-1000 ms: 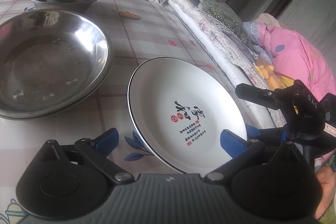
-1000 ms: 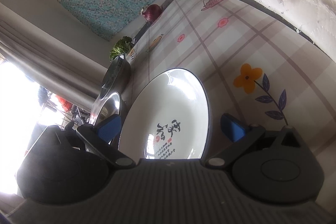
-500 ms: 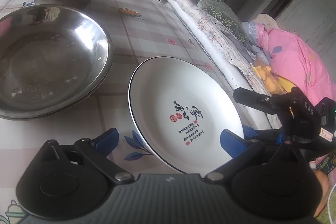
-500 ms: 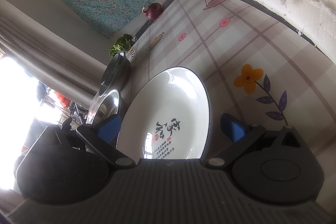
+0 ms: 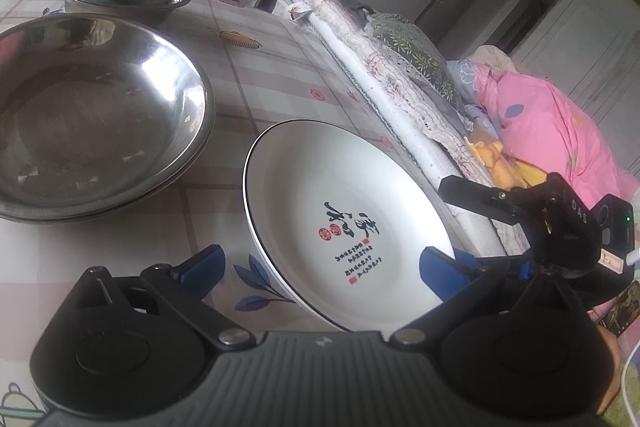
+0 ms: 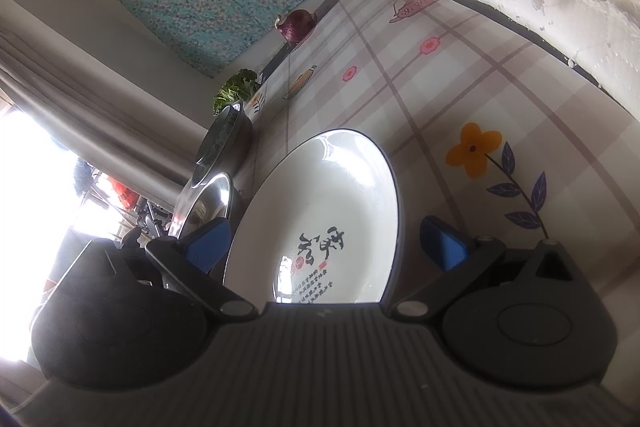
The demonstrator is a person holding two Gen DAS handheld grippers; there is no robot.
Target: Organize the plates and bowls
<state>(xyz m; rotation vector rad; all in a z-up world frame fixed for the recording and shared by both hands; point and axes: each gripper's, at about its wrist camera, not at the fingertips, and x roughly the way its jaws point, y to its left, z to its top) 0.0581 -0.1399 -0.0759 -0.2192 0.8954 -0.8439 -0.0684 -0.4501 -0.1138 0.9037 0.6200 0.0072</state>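
sliding is the risk: the steel basin (image 5: 92, 107) sits left of the white plate (image 5: 344, 223) on the table (image 5: 280, 75), near its right edge. both tools, left tool (image 5: 320, 267) and right tool (image 6: 324, 243), gape wide, holding nothing. a shallow rim bite could slip. only the left view shows the right tool's body; the right view shows the window.
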